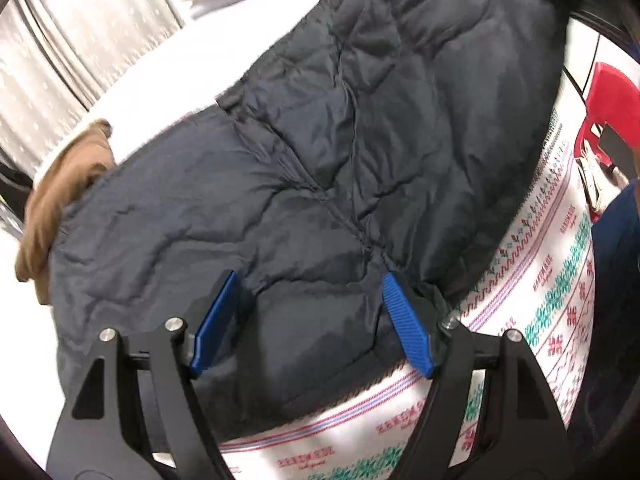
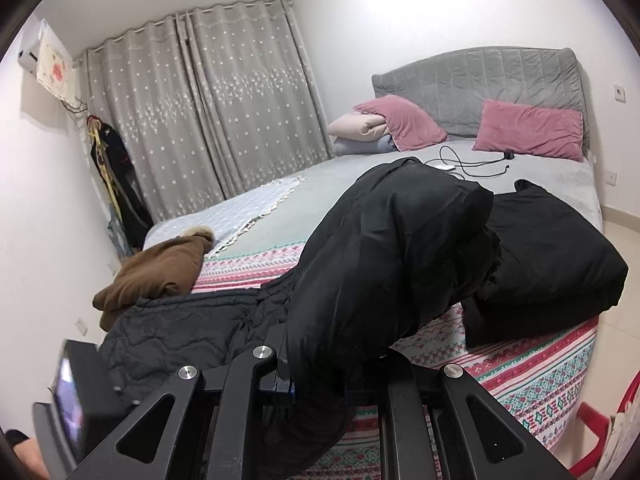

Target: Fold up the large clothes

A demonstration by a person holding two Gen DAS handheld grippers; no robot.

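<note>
With our right gripper (image 2: pixel 320 380) pinching a lifted flap of the dark quilted jacket (image 1: pixel 320 160) on the bed (image 2: pixel 540 376) and our left gripper (image 1: pixel 308 320) spread above it, folding is barely begun.

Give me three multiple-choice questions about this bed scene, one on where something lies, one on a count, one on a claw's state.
1. Where does the brown coat lie?
A. against the headboard
B. at the patterned blanket's corner beside the dark quilted jacket
C. on the red chair

2. How many pink pillows are on the bed?
A. one
B. two
C. four

3. What is the left claw doing?
A. open over the jacket
B. shut on the blanket
C. shut on a cable

Answers: 1 B, the coat touches the jacket's far edge. 2 B, one pillow sits on either side of the headboard. 3 A, its blue pads stand wide apart.
</note>
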